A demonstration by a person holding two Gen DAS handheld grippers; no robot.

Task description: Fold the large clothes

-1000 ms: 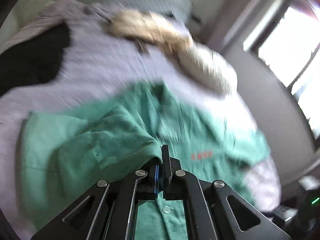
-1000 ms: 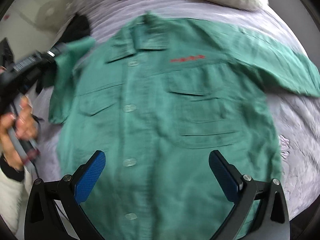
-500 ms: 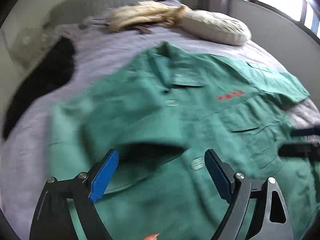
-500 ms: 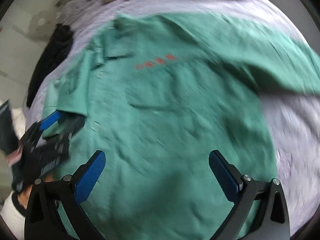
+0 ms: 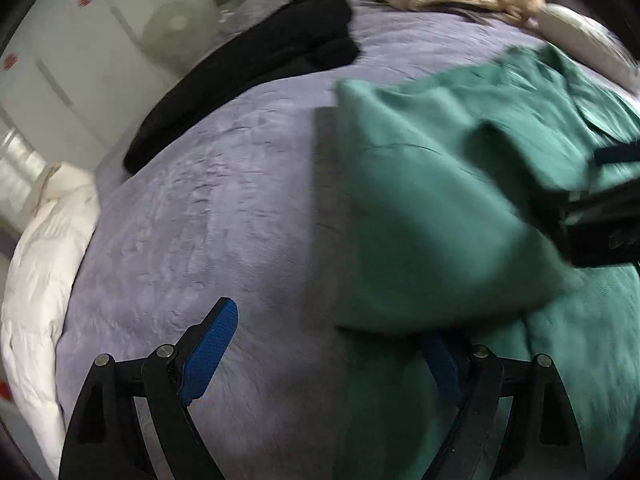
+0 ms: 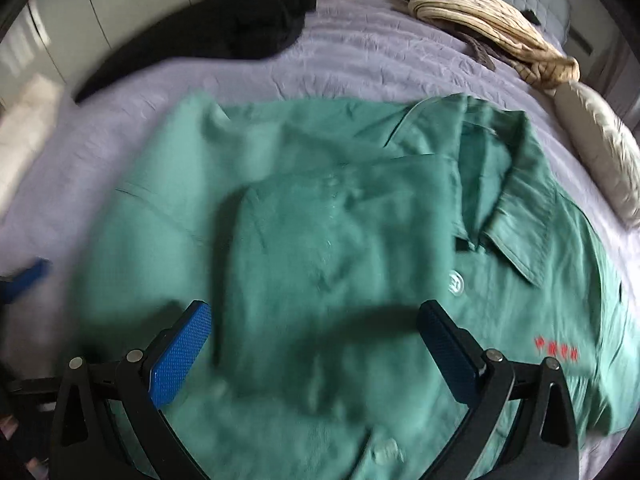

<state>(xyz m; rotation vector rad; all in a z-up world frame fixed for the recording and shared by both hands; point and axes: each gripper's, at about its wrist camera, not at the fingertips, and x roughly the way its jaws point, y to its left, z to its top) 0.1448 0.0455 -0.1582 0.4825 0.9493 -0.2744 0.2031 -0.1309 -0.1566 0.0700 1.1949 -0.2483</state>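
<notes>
1. Shirt (image 6: 360, 240), green and button-fronted, lies spread on the lavender bed (image 6: 360, 60), one sleeve (image 6: 340, 248) folded inward across its front to narrow it.
2. Right tool (image 6: 314, 344) hovers over that fold, spread wide, empty.
3. Left tool (image 5: 320, 344) gapes at the shirt's left edge, holding nothing.

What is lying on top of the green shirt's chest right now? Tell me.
A folded-over sleeve lies across the green shirt, left of the collar. It covers the pocket and placket beneath; one button and red lettering show beside it.
</notes>
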